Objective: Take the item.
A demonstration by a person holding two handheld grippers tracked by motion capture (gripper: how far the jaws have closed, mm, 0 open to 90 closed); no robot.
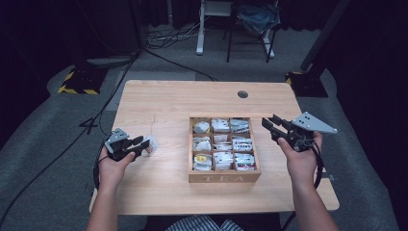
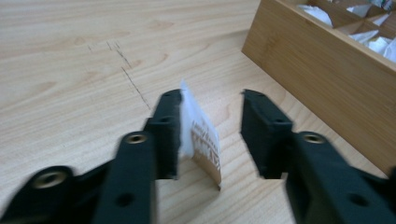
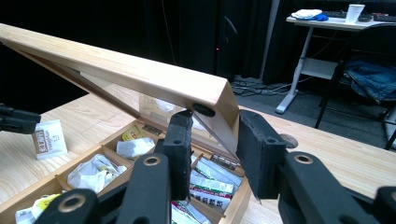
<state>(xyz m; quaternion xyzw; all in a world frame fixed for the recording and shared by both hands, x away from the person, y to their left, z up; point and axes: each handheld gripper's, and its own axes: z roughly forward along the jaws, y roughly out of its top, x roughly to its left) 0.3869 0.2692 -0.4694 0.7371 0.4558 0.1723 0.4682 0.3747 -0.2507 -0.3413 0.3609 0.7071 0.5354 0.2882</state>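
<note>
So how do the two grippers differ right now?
The left gripper has open jaws, a tea packet leaning on one; the right gripper clamps the tea box lid. The left sits low at the table; the right holds it raised. Both have black jaws.

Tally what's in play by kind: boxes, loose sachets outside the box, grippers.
Tea box: 1
Loose sachet: 1
Grippers: 2 (left gripper by the sachet, right gripper clamped on the box's lid)
Total: 4
</note>
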